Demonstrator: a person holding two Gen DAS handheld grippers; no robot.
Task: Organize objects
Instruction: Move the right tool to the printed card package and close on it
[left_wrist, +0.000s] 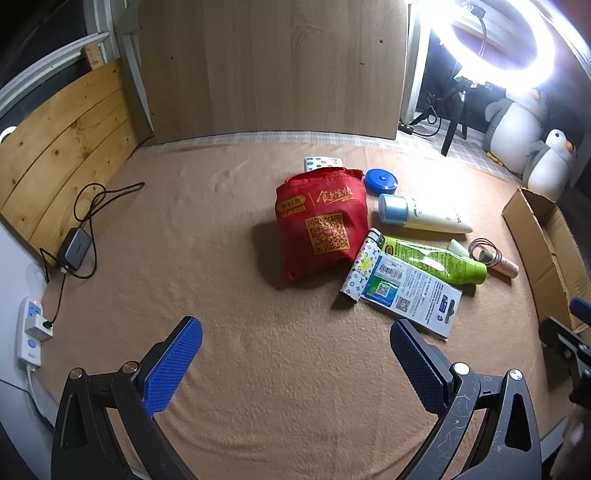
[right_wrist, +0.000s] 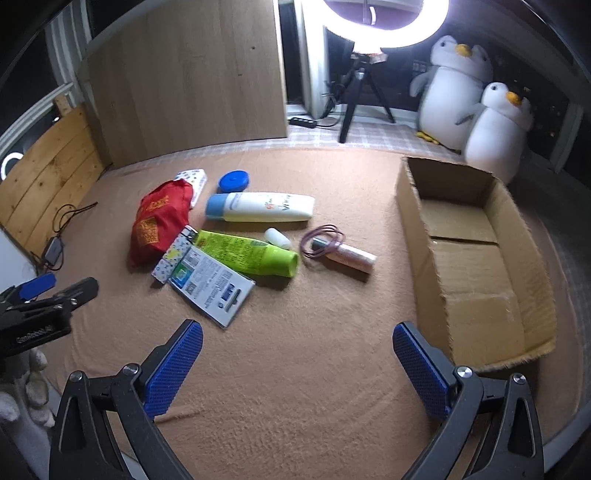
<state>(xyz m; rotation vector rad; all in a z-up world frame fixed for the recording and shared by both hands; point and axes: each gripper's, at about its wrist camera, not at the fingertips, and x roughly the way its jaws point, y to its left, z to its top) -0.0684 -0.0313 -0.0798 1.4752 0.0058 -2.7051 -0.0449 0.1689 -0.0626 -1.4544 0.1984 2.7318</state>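
Both jaws spread wide and empty, the right hand-held gripper (right_wrist: 297, 363) hovers nearer the flat card packet (right_wrist: 210, 286), lying crosswise ahead-left mid-blanket (right_wrist: 295, 387), than the left hand-held gripper (left_wrist: 295, 360), cardboard box (right_wrist: 476, 258) at the right edge.

Left wrist view: we look forward and down along the left gripper (left_wrist: 295, 363) fingers, low over the tan blanket (left_wrist: 221, 258), facing the wooden panel (left_wrist: 273, 66).
Right wrist view: we sit to the right, same low height, facing the ring light (right_wrist: 384, 26).
Shared: both views show the red bag (left_wrist: 321, 221) pile and the cardboard box (right_wrist: 476, 258); each view catches the other gripper at its edge.
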